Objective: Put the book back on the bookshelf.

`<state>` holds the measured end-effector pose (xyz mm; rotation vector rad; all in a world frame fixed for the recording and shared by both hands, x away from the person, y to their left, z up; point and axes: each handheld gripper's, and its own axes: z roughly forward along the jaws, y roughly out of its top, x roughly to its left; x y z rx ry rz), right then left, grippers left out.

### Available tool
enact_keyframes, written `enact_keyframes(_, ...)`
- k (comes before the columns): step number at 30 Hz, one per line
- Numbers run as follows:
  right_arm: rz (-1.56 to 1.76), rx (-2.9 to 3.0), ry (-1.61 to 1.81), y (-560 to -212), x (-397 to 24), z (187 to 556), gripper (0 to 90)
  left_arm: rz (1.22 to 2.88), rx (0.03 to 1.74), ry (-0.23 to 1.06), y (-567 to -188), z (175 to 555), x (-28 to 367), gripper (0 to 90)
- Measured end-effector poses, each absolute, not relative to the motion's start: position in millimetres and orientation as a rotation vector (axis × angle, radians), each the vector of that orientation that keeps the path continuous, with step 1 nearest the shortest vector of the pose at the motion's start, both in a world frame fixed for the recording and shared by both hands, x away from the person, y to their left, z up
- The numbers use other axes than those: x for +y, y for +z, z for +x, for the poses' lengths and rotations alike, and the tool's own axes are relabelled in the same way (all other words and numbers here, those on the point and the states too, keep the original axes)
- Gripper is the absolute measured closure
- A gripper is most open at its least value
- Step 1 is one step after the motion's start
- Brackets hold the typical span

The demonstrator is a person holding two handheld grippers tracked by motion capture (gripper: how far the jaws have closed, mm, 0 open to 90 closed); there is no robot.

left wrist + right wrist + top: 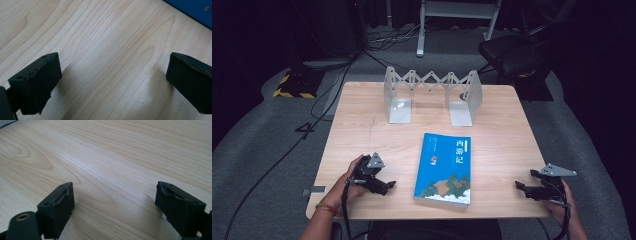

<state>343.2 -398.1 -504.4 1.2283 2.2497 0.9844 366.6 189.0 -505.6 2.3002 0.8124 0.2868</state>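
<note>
A blue book (444, 168) with white characters and a mountain picture lies flat on the wooden table (362, 125), near the front middle. My left gripper (388, 186) rests low on the table just left of the book, held by a hand, its jaws pointing toward the book. In the left gripper view the left gripper (113, 82) stands open over bare wood, with a corner of the book (192, 10) at the top right. My right gripper (518, 186) sits right of the book near the front edge; in its own view the right gripper (115, 205) is open, nothing between its jaws.
A grey metal expanding book stand (432, 95) with two upright end plates stands at the table's back middle. A dark chair (517, 52) and cables lie on the floor behind the table.
</note>
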Motion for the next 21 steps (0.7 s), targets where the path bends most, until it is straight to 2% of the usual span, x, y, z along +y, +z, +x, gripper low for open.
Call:
enact_keyframes(16, 1.191, 2.299, 0.989, -503.3, -397.3, 344.2, 16.0, 2.286, 0.852, 0.294, -505.9, 356.8, 186.9, 0.1)
enact_keyframes(21, 1.101, 2.361, 0.977, -498.7, -392.4, 347.8, 24.8, 2.289, 0.853, 0.297, -505.5, 347.0, 179.5, 0.1)
